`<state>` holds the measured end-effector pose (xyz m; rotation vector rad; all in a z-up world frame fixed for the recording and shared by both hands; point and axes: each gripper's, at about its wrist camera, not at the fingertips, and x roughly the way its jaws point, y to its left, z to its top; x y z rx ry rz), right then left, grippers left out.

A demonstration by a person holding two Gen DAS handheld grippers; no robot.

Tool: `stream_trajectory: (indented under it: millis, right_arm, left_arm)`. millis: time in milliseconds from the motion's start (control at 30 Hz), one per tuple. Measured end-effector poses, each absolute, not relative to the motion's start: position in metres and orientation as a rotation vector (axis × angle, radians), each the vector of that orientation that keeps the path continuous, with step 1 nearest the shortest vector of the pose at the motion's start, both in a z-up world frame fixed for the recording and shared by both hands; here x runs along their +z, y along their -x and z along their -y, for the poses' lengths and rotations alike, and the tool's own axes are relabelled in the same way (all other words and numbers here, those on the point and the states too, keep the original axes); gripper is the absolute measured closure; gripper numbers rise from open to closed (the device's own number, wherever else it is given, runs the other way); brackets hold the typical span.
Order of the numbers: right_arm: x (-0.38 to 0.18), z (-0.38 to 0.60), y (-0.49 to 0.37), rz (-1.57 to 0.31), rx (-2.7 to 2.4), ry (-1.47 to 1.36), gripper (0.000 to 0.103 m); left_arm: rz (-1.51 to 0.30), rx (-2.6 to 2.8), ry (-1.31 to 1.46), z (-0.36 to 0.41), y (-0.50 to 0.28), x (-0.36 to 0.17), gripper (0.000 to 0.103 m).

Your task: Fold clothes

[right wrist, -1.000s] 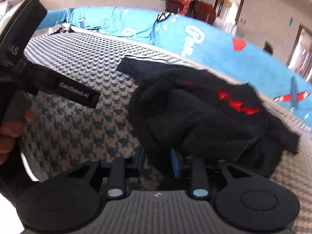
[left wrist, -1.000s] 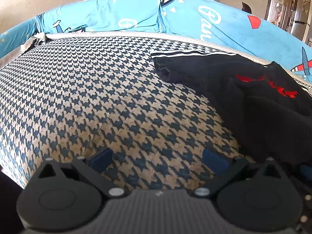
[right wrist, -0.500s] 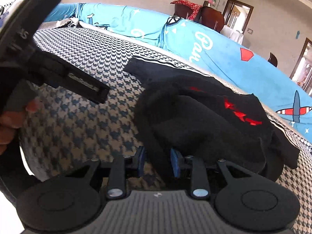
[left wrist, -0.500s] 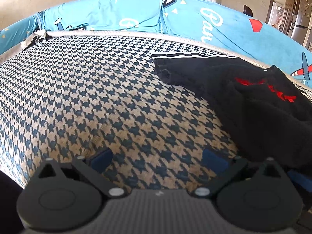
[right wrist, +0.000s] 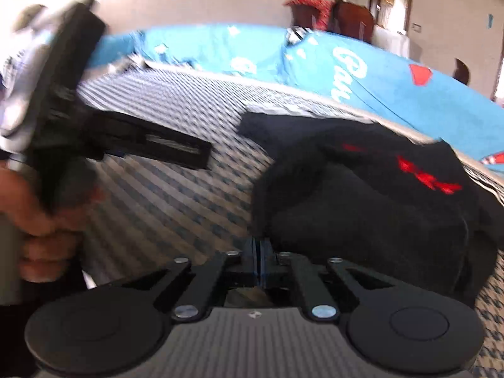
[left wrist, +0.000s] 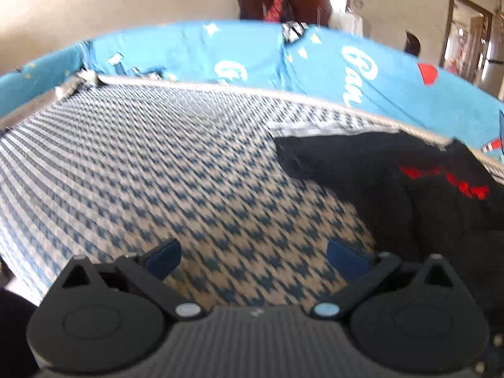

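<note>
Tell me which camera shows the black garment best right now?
The right wrist view: the black garment fills its centre, crumpled, red print showing, just beyond the shut right gripper. The left wrist view catches it only at the right edge, partly cut off.

Garment (left wrist: 409,195) lies on patterned cover (left wrist: 157,173), right of centre, bunched. Printed sheet (left wrist: 252,60) runs behind the cover. Chairs (left wrist: 283,3) stand behind the sheet.

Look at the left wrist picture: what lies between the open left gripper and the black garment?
Only bare houndstooth cover lies between the left gripper and the black garment; nothing else shows there in the left wrist view.
</note>
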<state>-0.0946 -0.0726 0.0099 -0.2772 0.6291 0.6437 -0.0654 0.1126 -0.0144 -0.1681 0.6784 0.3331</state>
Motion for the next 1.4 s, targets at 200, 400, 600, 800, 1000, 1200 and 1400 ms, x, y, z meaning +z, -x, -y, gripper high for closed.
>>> stream_trajectory:
  millis: [200, 400, 600, 800, 1000, 1200, 1400]
  right_arm:
    - [0.031, 0.043, 0.097, -0.623, 0.737, 0.127, 0.099]
    - [0.043, 0.035, 0.093, -0.600, 0.795, 0.026, 0.094]
    - [0.045, 0.052, 0.110, -0.620, 0.821, 0.071, 0.092]
    - [0.041, 0.091, 0.123, -0.594, 0.687, 0.090, 0.092]
    - [0.034, 0.140, 0.106, -0.615, 0.475, 0.020, 0.091]
    - [0.036, 0.191, 0.100, -0.594, 0.259, -0.072, 0.082]
    - [0.034, 0.228, 0.094, -0.597, 0.042, -0.158, 0.079]
  left_arm:
    - [-0.577, 0.375, 0.144, -0.129, 0.074, 0.016, 0.000]
    - [-0.567, 0.396, 0.154, -0.140, 0.077, 0.019, 0.000]
    - [-0.574, 0.350, 0.147, -0.132, 0.081, 0.013, 0.000]
    - [-0.623, 0.245, 0.119, -0.109, 0.073, -0.002, 0.000]
    - [-0.667, 0.160, 0.110, -0.087, 0.067, -0.013, 0.000]
    - [-0.686, 0.098, 0.089, -0.068, 0.064, -0.021, 0.000]
    - [-0.704, 0.047, 0.037, -0.050, 0.064, -0.031, 0.000]
